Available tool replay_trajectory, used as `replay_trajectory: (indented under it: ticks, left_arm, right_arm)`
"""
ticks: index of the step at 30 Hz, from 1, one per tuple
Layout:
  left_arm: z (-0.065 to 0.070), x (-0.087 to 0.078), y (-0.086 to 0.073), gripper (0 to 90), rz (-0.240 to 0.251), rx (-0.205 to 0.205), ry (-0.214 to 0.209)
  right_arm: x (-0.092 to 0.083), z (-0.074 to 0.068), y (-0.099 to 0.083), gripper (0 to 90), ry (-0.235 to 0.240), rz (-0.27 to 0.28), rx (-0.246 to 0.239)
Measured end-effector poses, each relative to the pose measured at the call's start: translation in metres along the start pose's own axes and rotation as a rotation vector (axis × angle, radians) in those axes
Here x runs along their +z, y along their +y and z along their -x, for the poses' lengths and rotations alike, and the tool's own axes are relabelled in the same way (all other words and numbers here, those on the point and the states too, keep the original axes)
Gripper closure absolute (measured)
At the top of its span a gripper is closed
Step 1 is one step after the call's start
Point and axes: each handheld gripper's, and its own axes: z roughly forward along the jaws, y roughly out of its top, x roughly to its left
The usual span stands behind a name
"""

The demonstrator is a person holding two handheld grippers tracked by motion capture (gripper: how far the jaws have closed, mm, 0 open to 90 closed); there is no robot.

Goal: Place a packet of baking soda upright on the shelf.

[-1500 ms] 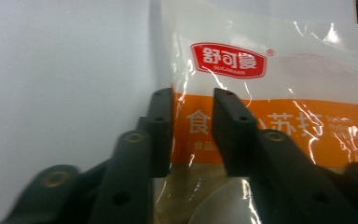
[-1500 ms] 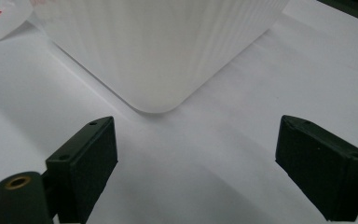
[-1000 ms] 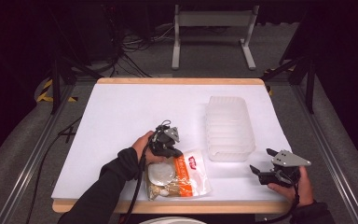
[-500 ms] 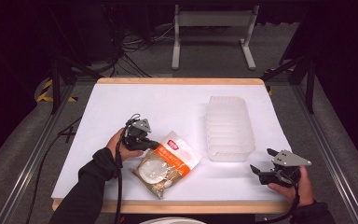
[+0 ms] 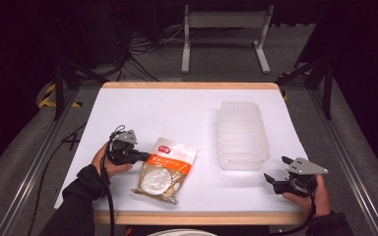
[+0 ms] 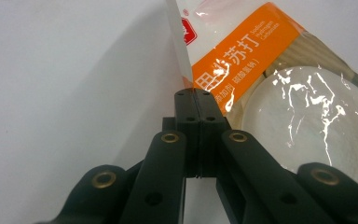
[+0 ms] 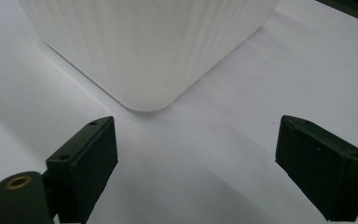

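The left gripper (image 5: pixel 145 157) is closed on the edge of the snack packet (image 5: pixel 165 169); in the left gripper view the jaws are seen pressed together on the packet's clear side seam (image 6: pixel 182 60). Compared with the earlier high views, the packet is found dragged away from the plastic tub (image 5: pixel 242 135), from a spot just beside the tub's near corner to a position well to its left, and its top end is now turned toward the tub's far end. The move is judged to be a repositioning of the packet, possibly ahead of placing it in the tub; the packet is not yet in it.

The right gripper (image 5: pixel 275 178) is held with its jaws wide apart and nothing between them, near the tub's front right corner (image 7: pixel 144 100), and is unchanged in place.

The desk (image 5: pixel 177 113) is covered white with a wooden edge. Beyond the tub, a dark room with floor cables (image 5: pixel 142 49) and a metal stand (image 5: pixel 224 34) is noted.
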Motion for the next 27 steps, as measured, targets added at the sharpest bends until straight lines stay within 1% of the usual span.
replay_trajectory:
  ticks: [2,4,6,8,9,10,11,12,14,15,16,17,19,21,22,24,26,27]
  left_arm:
    - [-0.001,0.001,0.000,89.8,0.010,-0.004,-0.003]
    - [0.000,0.003,0.001,87.5,0.012,0.004,-0.019]
    - [0.000,0.003,0.002,85.3,0.015,0.007,-0.022]
    - [-0.002,0.008,0.004,79.8,0.017,0.000,-0.027]
    - [-0.002,0.008,0.004,74.0,0.017,0.000,-0.027]
    - [-0.003,0.011,0.005,74.0,0.017,-0.003,-0.026]
    - [-0.004,0.013,0.006,69.4,0.012,-0.009,-0.026]
    - [-0.005,0.016,0.008,63.4,0.009,-0.026,-0.027]
    - [-0.007,0.023,0.011,57.4,-0.001,-0.032,-0.033]
    - [-0.007,0.025,0.012,52.6,-0.003,-0.040,-0.030]
    - [-0.008,0.028,0.014,49.7,-0.009,-0.041,-0.038]
    - [-0.008,0.031,0.016,48.8,-0.011,-0.034,-0.033]
    - [-0.007,0.038,0.019,42.1,-0.021,-0.033,-0.035]
    - [-0.007,0.043,0.022,37.6,-0.029,-0.031,-0.036]
    - [-0.007,0.045,0.024,33.3,-0.032,-0.028,-0.035]
    - [-0.007,0.049,0.028,30.4,-0.033,-0.038,-0.058]
    - [-0.006,0.051,0.031,29.8,-0.024,-0.047,-0.063]
    - [-0.006,0.052,0.032,29.7,-0.016,-0.046,-0.074]
  right_arm:
    - [0.000,0.000,0.000,13.3,0.000,0.000,-0.001]
    - [0.000,0.000,0.001,13.4,-0.001,0.004,-0.005]
    - [-0.001,0.000,0.001,13.4,-0.002,0.006,-0.005]
    - [-0.001,0.000,0.001,13.4,-0.002,0.008,-0.003]
    - [-0.001,0.000,0.001,13.4,-0.002,0.007,-0.004]
    - [-0.001,0.000,0.001,13.4,-0.002,0.007,-0.004]
    - [0.000,0.000,0.001,13.3,-0.002,0.007,-0.004]
    - [0.000,0.000,0.001,13.4,-0.001,0.007,-0.005]
    - [0.000,-0.001,0.001,13.3,0.000,0.007,-0.005]
    - [0.000,0.000,0.001,13.3,0.001,0.005,-0.006]
    - [0.000,-0.001,0.001,13.3,0.001,0.005,-0.006]
    - [0.000,-0.001,0.001,13.4,0.002,0.006,-0.005]
    - [0.000,0.000,0.001,13.3,0.002,0.004,-0.005]
    - [0.000,0.000,0.001,13.3,0.002,0.005,-0.004]
    - [0.000,0.000,0.001,13.3,0.003,0.005,-0.003]
    - [0.001,0.000,0.001,13.3,0.004,0.005,-0.002]
    - [0.001,0.000,0.001,13.3,0.004,0.006,-0.002]
    - [0.001,0.000,0.001,13.3,0.004,0.007,-0.001]
